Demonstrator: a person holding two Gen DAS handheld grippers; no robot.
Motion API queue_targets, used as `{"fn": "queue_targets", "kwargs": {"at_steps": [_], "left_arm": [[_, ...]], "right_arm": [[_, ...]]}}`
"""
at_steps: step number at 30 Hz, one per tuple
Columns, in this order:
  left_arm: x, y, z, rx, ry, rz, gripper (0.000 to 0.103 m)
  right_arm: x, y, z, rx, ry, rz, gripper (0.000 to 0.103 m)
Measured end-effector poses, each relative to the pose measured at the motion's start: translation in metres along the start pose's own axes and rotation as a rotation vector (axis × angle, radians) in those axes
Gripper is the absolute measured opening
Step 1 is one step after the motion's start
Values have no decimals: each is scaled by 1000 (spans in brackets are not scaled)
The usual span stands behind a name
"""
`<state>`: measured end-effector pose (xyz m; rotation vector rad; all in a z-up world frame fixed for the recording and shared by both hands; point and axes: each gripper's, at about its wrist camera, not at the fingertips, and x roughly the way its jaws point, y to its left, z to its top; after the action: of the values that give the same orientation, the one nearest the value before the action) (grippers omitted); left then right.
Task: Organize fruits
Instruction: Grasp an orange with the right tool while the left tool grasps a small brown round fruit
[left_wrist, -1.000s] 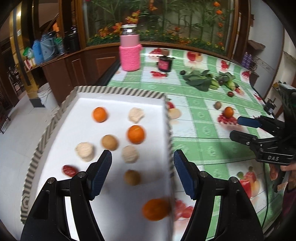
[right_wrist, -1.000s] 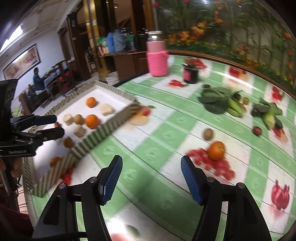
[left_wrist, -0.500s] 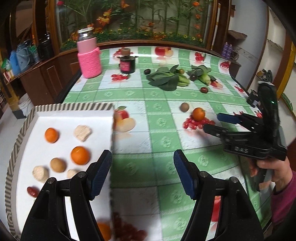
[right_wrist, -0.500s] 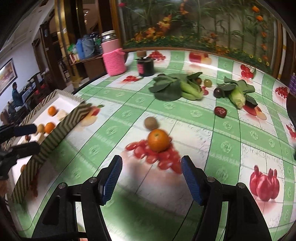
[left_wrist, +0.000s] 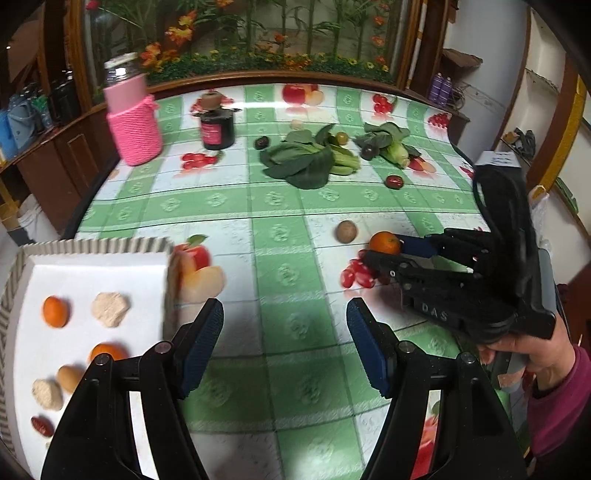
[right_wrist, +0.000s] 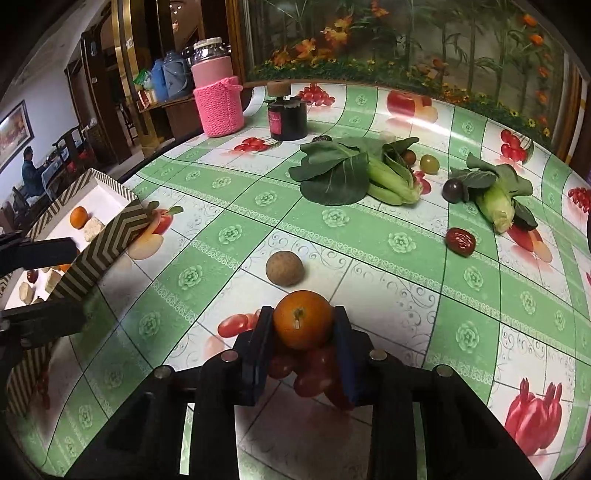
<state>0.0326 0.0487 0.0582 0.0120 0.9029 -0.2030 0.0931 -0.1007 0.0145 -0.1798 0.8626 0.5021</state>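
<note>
My right gripper (right_wrist: 302, 325) is shut on an orange (right_wrist: 303, 324) resting on the green checked tablecloth; it shows in the left wrist view too, with the right gripper (left_wrist: 384, 248) around the orange (left_wrist: 384, 242). A brown round fruit (right_wrist: 285, 267) lies just beyond it. My left gripper (left_wrist: 285, 332) is open and empty above the table, beside the white tray (left_wrist: 96, 245) with a striped rim. The tray holds oranges (left_wrist: 55, 311), pale lumps, a brown fruit and a red date.
A red date (right_wrist: 460, 242), dark plum (right_wrist: 453, 190), green fruit (right_wrist: 429, 163), leafy greens (right_wrist: 340, 173) and corn (right_wrist: 495, 203) lie farther back. A pink knit-covered jar (right_wrist: 218, 105) and a dark jar (right_wrist: 288, 118) stand at the far edge.
My right gripper moved forward to the orange and shut on it. My left gripper swung right, away from over the tray, and stayed open.
</note>
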Motion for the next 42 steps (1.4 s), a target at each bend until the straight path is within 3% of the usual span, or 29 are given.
{"fn": "queue_targets", "kwargs": {"at_steps": [16,22,23,26,29,42], "left_arm": [[70,-39,46,42,38,-107,68],[91,-44,51,64,68,-99,68],[94,-44,51,67,71,-98,66],[100,-46,51,81,82,-93,37],[101,-46,51,99,71,-86,19],[62,-34,35,51,61,-87,19]], "right_arm": [[-29,-42,-21,82,-23,-5,32],[-24,-45,-24,93,-17,23,32],[-25,-46,-23,96,-19,27,32],[-27,-48,-23,104,-28,34,32],[-25,-50,-24,112,-21,38,32],[-31,-34,-24,85,-21,59,32]]}}
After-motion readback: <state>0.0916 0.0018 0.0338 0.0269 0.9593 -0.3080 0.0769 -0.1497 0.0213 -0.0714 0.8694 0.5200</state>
